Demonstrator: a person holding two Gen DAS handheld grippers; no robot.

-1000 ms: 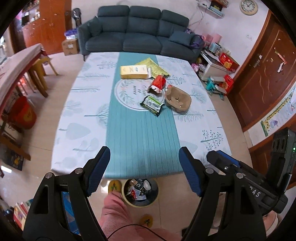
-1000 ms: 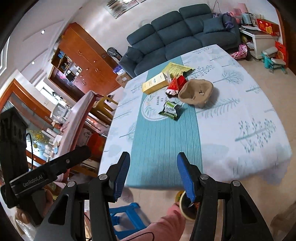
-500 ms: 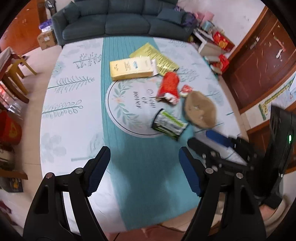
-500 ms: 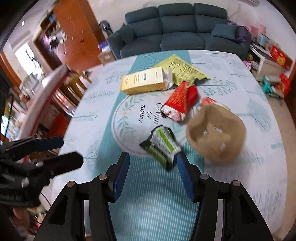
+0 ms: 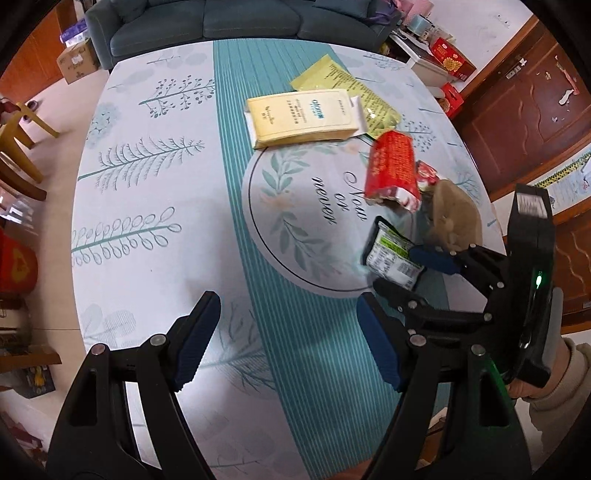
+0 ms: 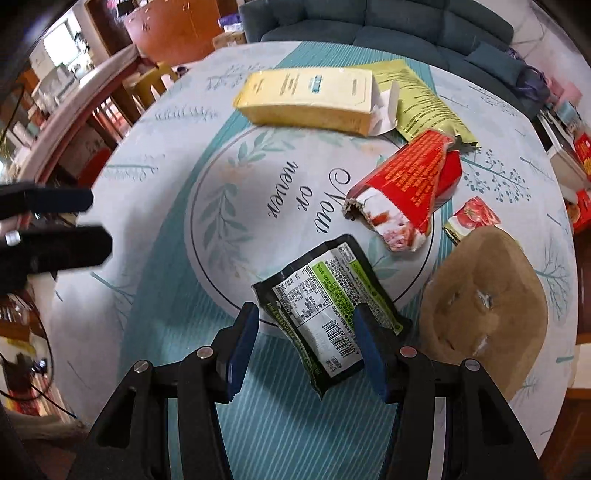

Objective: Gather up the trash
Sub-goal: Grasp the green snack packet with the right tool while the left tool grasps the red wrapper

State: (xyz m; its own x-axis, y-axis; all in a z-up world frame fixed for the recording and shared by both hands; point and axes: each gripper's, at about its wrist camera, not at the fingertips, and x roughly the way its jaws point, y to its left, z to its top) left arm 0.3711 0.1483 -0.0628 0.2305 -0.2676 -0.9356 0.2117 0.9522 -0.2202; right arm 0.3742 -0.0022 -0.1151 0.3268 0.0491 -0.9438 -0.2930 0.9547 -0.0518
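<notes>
Trash lies on the tablecloth (image 5: 147,184): a black-and-green wrapper (image 6: 325,295), a torn red carton (image 6: 402,188), a small red sachet (image 6: 472,218), a brown pulp tray (image 6: 487,302), a yellow box (image 6: 306,98) and a yellow-green bag (image 6: 421,99). My right gripper (image 6: 304,325) points steeply down, open, with the wrapper between its blue pads, which do not press on it. In the left wrist view that right gripper (image 5: 417,269) hovers at the wrapper (image 5: 391,254). My left gripper (image 5: 288,321) is open and empty over the teal runner, left of the trash.
A dark sofa (image 5: 221,22) stands beyond the table's far end. Yellow chairs (image 5: 18,125) and a cardboard box (image 5: 75,61) are on the floor at the left. A wooden door (image 5: 517,110) and red boxes (image 5: 448,59) are at the right.
Both grippers have moved from the table's near edge out over the table and lower. The floor bin has left the view. The right gripper now straddles the black-and-green wrapper.
</notes>
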